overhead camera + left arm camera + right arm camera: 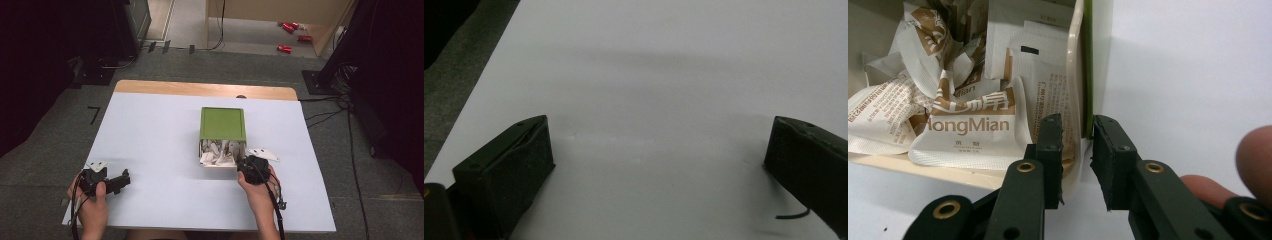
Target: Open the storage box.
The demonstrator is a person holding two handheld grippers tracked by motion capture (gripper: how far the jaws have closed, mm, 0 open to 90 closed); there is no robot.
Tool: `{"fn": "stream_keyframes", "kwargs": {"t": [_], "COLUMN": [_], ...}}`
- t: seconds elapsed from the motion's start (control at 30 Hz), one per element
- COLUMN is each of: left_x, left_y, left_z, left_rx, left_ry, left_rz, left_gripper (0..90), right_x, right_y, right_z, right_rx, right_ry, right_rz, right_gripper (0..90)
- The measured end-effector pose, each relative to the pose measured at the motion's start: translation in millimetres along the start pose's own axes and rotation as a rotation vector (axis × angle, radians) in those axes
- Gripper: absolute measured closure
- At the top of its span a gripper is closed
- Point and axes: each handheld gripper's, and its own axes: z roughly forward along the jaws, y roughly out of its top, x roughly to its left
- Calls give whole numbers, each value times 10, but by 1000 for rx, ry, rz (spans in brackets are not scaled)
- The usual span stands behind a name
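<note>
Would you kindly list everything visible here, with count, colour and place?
table: one, white top with a wooden far edge, centre of the high view
box: one, green with a cream inner wall, lying on the table right of centre, its open end toward the person
packets: several, white and brown, spilling from the box's open end
cans: several, red, on the floor beyond the table
cables: several, black, on the floor to the right
left gripper: one, black, near left corner, jaws wide open over bare table
right gripper: one, black, jaws astride the box's cream wall
hands: two, holding the grippers
</note>
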Motion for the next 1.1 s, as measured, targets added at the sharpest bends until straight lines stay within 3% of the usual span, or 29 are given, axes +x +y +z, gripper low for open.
{"fn": "stream_keyframes", "kwargs": {"t": [0.3, 0.5, 0.7, 1.1], "left_x": [0, 0, 0, 0], "left_y": [0, 0, 0, 0], "left_z": [0, 0, 0, 0], "left_rx": [0, 0, 0, 0], "left_ry": [0, 0, 0, 0], "left_rz": [0, 0, 0, 0], "left_gripper": [0, 0, 0, 0], "right_x": [-26, -16, 2, 50], "right_y": [-55, -30, -11, 26], "right_z": [-66, -93, -156, -101], "right_rx": [-33, -42, -88, -64], "right_ry": [30, 12, 16, -38], "right_rz": [29, 4, -11, -24], "right_gripper": [758, 773, 774, 808]}}
